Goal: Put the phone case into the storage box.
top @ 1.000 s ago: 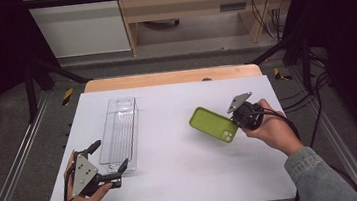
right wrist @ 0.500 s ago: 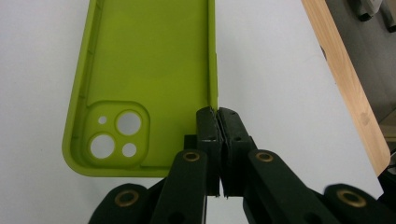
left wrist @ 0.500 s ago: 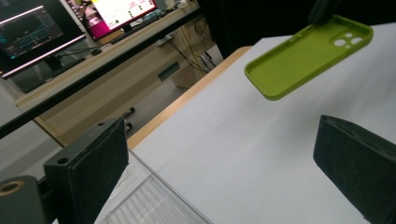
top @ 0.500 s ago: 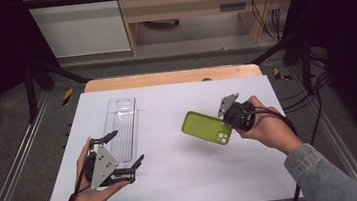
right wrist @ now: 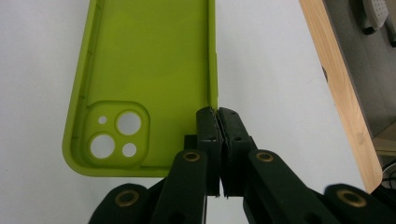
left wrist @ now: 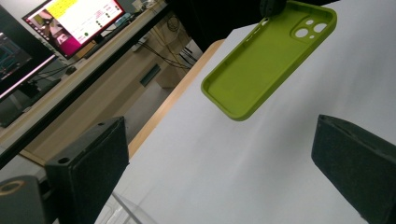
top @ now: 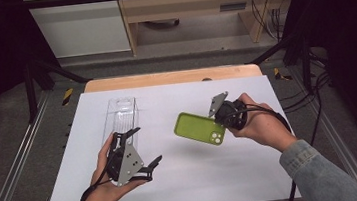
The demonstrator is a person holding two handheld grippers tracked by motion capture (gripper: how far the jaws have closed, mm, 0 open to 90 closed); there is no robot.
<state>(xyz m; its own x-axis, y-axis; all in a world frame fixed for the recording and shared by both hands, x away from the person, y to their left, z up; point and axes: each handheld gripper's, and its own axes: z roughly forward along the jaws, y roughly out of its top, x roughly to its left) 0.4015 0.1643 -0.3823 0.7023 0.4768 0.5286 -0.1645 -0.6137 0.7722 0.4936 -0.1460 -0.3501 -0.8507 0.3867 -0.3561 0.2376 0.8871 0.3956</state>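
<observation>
A lime green phone case [top: 198, 128] hangs above the white table [top: 200, 178], its hollow side up and camera cutouts near the holding hand. My right gripper [top: 221, 117] is shut on the case's side wall [right wrist: 212, 70] near the camera corner, its jaws pinched on the thin rim. My left gripper [top: 141, 147] is lower left of the case, held over the table with jaws wide open and nothing between them. In the left gripper view the phone case [left wrist: 266, 56] floats ahead of the fingers [left wrist: 88, 158], well apart from them.
A clear plastic tray [top: 120, 117] lies on the table just beyond my left gripper. The table's wooden far edge [top: 171, 77] runs along the back. Cables [top: 314, 116] trail off the right side. A monitor [left wrist: 74, 23] stands past the table.
My left gripper has moved right and up from the front left corner toward the middle. My right gripper has carried the case leftward and lifted it, tilting it flatter.
</observation>
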